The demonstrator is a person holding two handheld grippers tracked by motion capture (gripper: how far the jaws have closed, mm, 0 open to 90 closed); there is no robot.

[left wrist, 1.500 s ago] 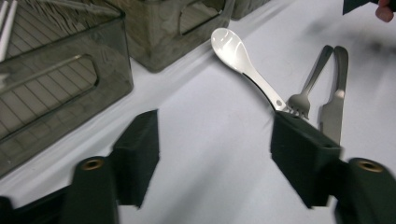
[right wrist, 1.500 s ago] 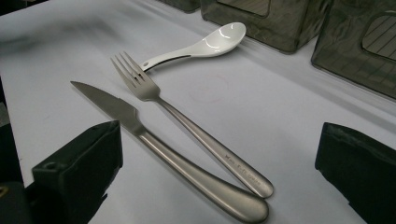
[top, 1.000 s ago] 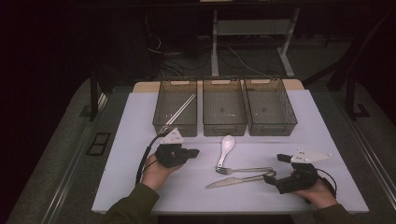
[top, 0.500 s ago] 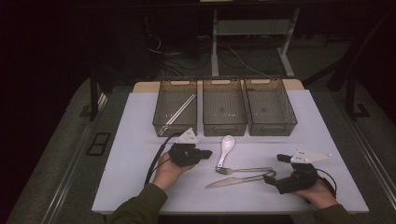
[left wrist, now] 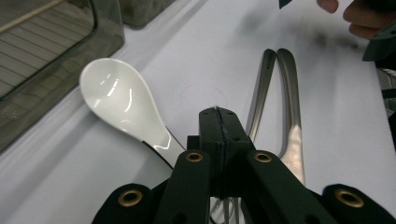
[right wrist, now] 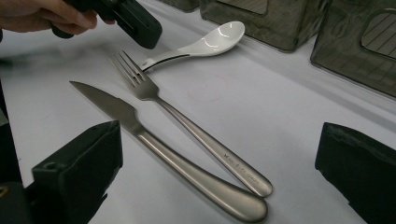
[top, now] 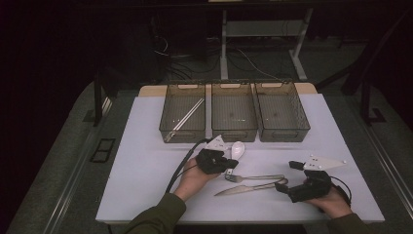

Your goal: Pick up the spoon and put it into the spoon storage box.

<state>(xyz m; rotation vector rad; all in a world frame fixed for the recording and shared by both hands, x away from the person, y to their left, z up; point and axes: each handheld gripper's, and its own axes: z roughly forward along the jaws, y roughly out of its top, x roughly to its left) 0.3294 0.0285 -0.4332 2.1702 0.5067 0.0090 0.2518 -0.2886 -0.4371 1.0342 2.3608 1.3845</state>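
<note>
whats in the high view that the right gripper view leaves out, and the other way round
High view: the full row of three bins, with long metal sticks in the left one. Right gripper view: the right tongs standing wide open, and a small engraving on the handle of the fork. Both: the white spoon, fork and knife on the white table, with the shut left tongs by the fork's tines.
</note>
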